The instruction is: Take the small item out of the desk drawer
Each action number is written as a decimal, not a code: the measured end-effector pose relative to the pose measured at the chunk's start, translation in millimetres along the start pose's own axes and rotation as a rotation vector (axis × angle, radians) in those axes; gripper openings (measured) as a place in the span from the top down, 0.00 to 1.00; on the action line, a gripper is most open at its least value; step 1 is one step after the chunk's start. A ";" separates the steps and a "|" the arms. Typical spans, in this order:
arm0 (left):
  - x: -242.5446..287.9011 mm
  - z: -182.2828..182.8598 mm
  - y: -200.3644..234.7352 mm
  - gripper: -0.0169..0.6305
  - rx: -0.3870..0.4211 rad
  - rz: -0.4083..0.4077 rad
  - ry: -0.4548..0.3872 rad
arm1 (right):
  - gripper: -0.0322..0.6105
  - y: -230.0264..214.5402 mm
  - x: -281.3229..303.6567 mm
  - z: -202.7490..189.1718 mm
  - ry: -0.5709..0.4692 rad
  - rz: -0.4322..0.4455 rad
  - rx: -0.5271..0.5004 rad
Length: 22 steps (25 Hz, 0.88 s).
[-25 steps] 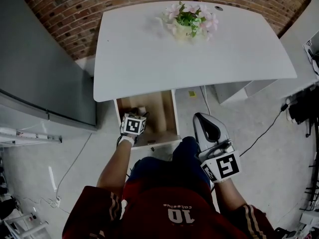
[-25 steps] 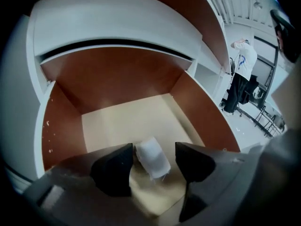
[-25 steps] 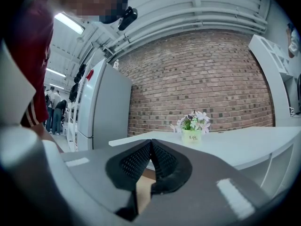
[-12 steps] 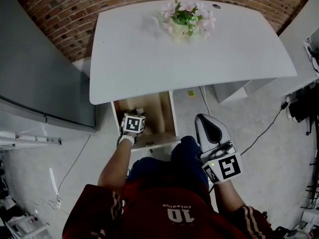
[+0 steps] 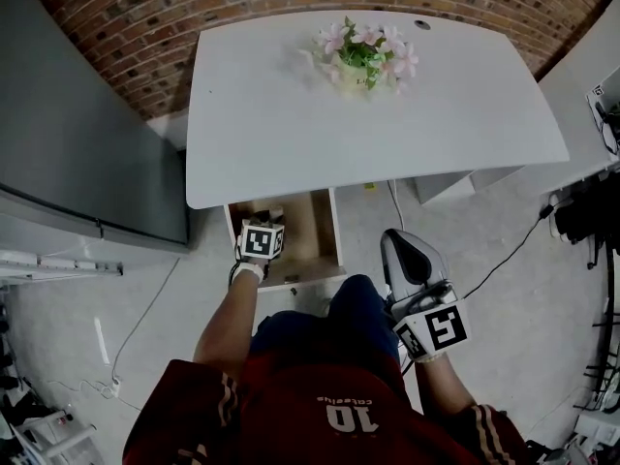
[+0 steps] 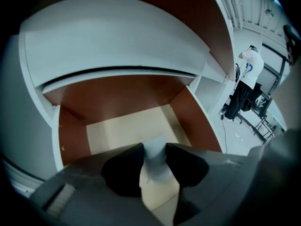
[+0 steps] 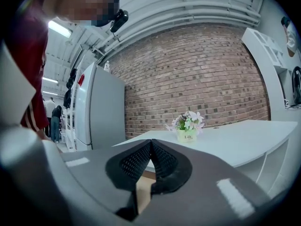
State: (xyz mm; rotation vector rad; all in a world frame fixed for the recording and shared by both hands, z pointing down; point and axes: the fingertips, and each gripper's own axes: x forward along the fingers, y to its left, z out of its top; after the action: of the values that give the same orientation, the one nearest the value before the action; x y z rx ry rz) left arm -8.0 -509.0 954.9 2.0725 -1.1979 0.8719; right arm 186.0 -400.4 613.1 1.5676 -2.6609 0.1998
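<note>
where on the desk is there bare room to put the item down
The desk is bare left, right and in front of the flower pot, which stands back centre. The drawer's left side is crowded: the left gripper is there, its jaws just closing on the item.

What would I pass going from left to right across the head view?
The grey fridge → left claw, its jaws just closed further on the small pale item → right claw → black cables.
</note>
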 end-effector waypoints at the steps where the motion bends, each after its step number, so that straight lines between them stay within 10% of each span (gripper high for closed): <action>1: -7.9 3.8 -2.6 0.72 -0.003 -0.003 0.001 | 0.95 1.8 0.1 9.2 0.002 0.006 0.000; 22: -236.2 95.3 -68.1 0.72 0.038 -0.047 -0.171 | 0.95 52.1 -17.8 176.8 0.054 0.005 0.002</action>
State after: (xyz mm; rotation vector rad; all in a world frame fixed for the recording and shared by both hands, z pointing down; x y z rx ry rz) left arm -14.0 -431.5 703.0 2.2340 -1.2231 0.7122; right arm 153.6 -383.8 431.6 1.5337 -2.6254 0.2412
